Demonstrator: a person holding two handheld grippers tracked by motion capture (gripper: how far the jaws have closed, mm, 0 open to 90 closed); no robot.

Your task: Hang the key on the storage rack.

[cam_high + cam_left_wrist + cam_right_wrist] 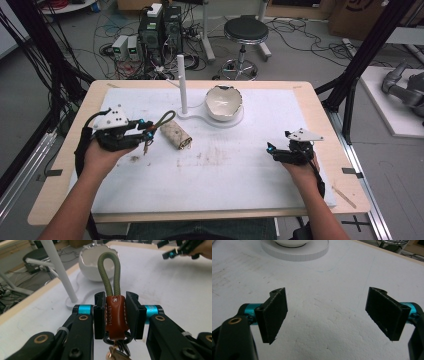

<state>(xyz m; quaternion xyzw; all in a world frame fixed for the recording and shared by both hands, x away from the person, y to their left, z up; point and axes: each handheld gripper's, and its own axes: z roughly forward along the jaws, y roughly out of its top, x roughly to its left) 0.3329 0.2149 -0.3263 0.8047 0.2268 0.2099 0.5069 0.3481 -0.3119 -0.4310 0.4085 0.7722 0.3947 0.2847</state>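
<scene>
My left gripper (147,131) is lifted a little above the white mat, shut on a keychain (161,121). In the left gripper view its jaws (115,297) clamp the keychain's brown leather tab (116,320). An olive rope loop (108,270) stands up beyond the pads, and a ring with keys (115,352) hangs below. My right gripper (278,141) rests low at the mat's right side, open. In the right gripper view its gripper (329,315) has nothing between the black pads (273,315), just bare mat.
A white bowl (224,102) with a ragged rim sits on a flat white stand (192,116) with an upright post (182,80) at the mat's far middle. A rolled patterned cloth (176,135) lies just right of the left gripper. A stool (245,31) and cables stand beyond the table.
</scene>
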